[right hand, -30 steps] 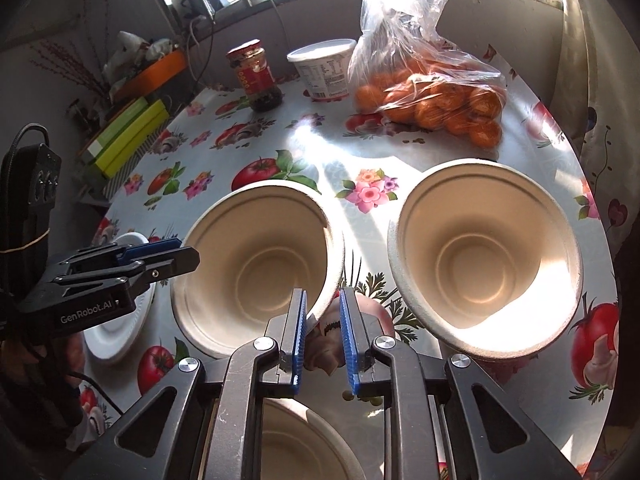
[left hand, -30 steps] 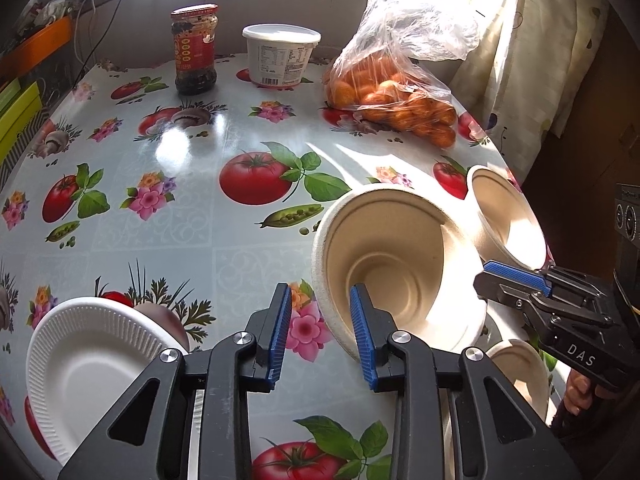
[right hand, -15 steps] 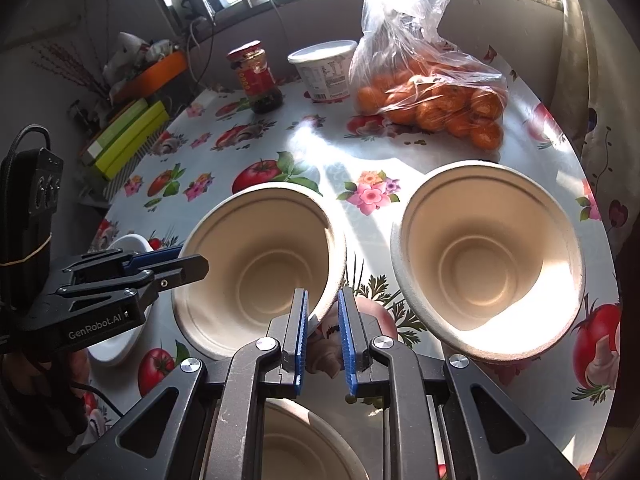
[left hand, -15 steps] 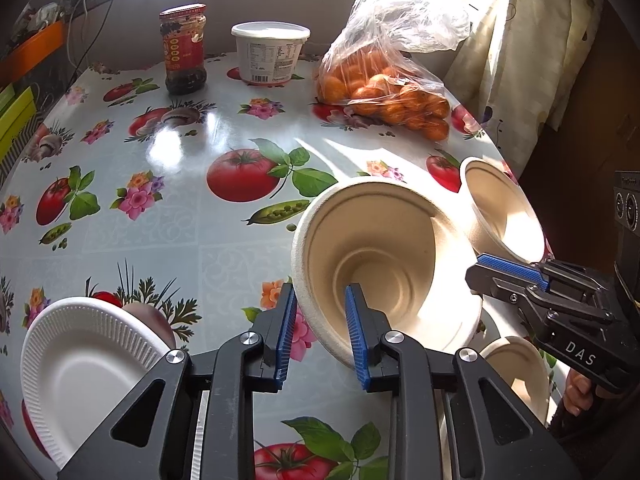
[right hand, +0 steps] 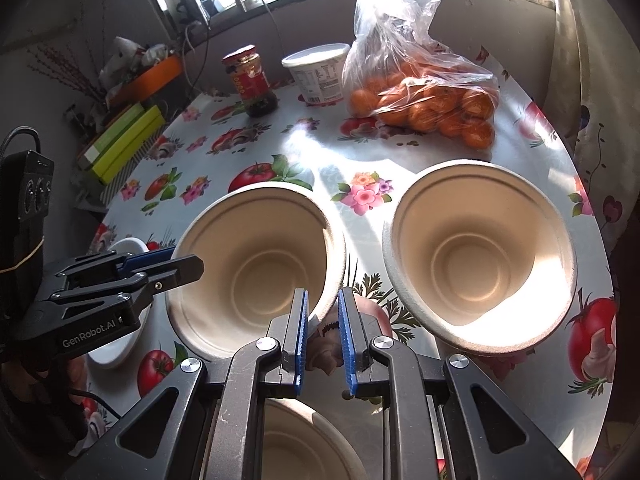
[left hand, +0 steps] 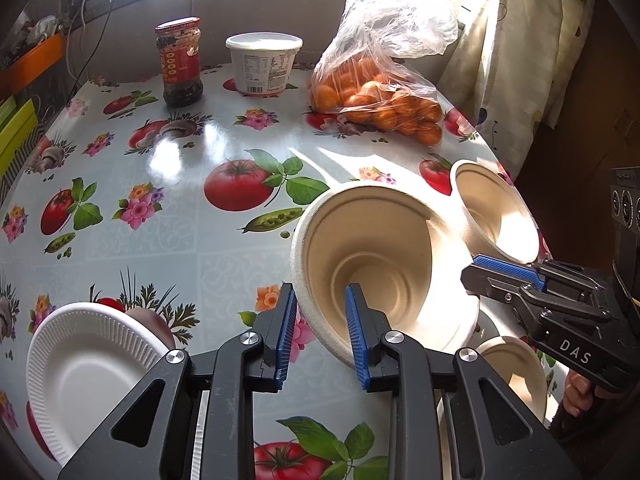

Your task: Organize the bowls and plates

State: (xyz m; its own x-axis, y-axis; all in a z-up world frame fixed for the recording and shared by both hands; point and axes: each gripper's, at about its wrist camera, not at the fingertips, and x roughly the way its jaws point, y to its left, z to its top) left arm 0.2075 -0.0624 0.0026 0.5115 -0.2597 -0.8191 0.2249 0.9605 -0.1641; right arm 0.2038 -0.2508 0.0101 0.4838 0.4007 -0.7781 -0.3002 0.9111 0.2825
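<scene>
Left gripper (left hand: 320, 322) was seen pinching the near rim of the tilted middle bowl (left hand: 376, 248), one pad inside and one outside, while the right gripper (right hand: 323, 336) was held pressed together and empty beside that rim. For a clean nesting, the bowl would best be kept level and lowered squarely into the right-hand bowl (right hand: 480, 256) or the nearest bowl (right hand: 304, 440), with the white plate (left hand: 88, 368) left alone.

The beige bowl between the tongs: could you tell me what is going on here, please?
A person holds a gripper in each hand. The left tongs pinch the rim of the beige bowl on one side, holding it tilted; the right tongs look closed on the opposite side. A second bowl, a third bowl and a white plate rest on the table.
</scene>
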